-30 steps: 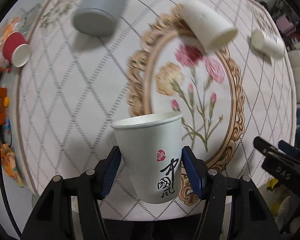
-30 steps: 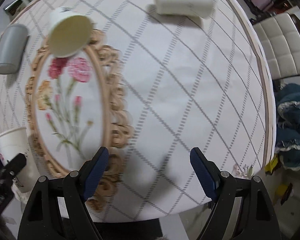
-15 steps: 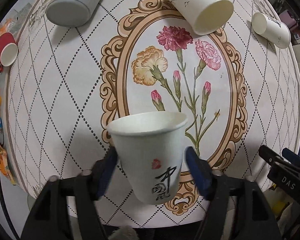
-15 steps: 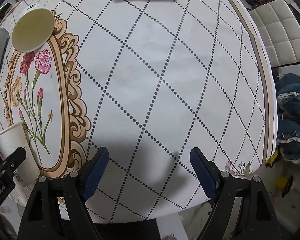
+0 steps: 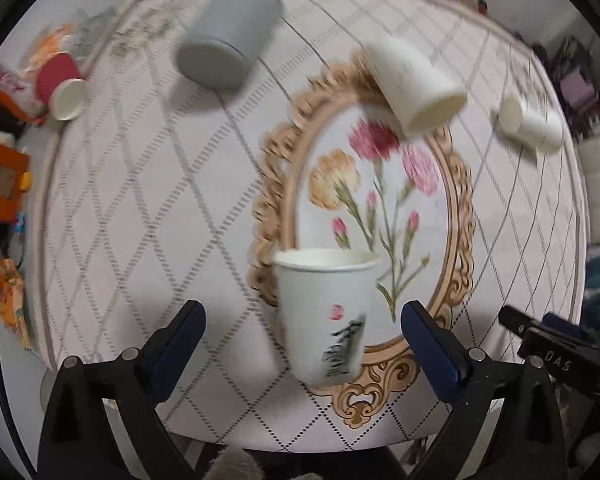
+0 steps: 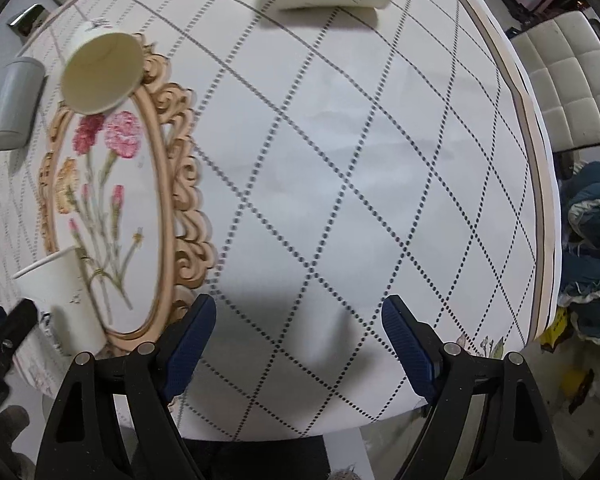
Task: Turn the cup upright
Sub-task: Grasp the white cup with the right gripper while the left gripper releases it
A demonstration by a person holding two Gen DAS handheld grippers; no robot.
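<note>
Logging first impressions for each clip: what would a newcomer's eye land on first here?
First, the white paper cup with black calligraphy, standing upright at the near edge of the table, between the wide-open fingers of the left tool, untouched. Next, the floral oval print on the tablecloth behind it, with a cream cup lying on its side at the oval's far rim. A grey cup also lies tipped over, far left.

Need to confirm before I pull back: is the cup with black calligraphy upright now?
Upright. The calligraphy cup stands rim-up on the tablecloth, and the left gripper fingers are spread clear of its sides.
</note>
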